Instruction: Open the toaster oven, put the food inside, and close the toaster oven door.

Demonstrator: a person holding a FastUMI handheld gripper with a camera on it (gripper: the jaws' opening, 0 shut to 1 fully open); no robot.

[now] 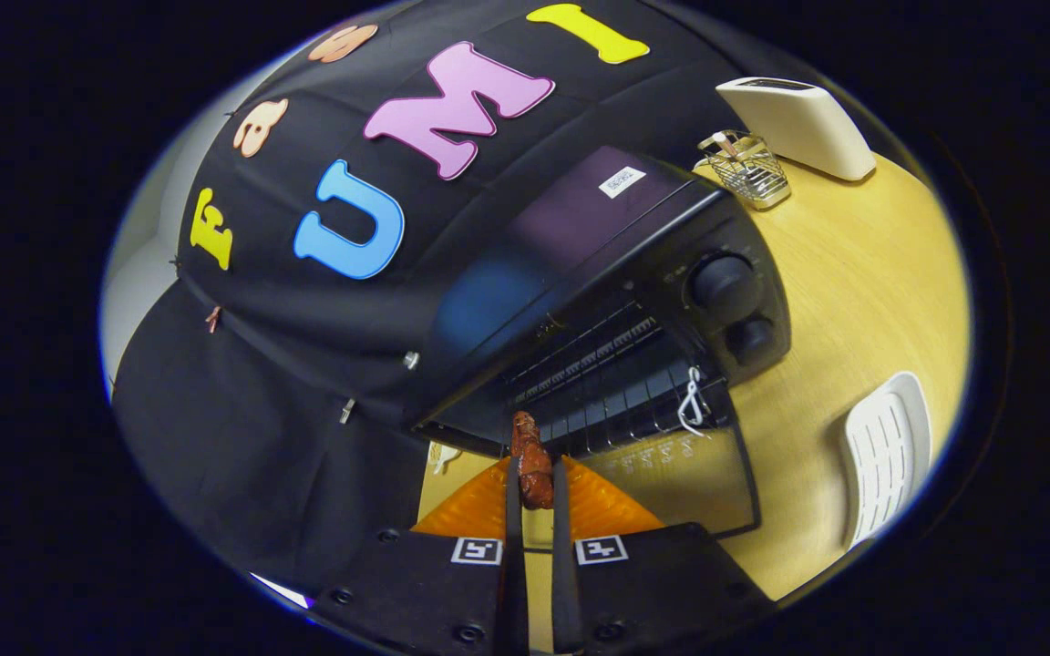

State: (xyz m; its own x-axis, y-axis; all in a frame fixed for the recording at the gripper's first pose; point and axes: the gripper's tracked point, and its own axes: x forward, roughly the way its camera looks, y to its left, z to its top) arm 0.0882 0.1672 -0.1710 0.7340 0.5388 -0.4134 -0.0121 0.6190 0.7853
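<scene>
On the yellow table [853, 273], the toaster oven [634, 301] stands open. My gripper [534, 474] squeezes the food [532, 460], its long side pointing into the oven.

One black toaster oven [634, 301] stands on one wooden table [853, 273], its single glass door [680, 483] folded down. Two round knobs [724, 287] sit on its front panel, one wire rack [607, 383] lies inside, and one white label [622, 181] marks its top. One piece of browned food [532, 460] is pinched between the two fingers of the one gripper [534, 492]. Beyond: one wire basket [746, 171], one white appliance [798, 123], one white slotted tray [885, 451].
</scene>
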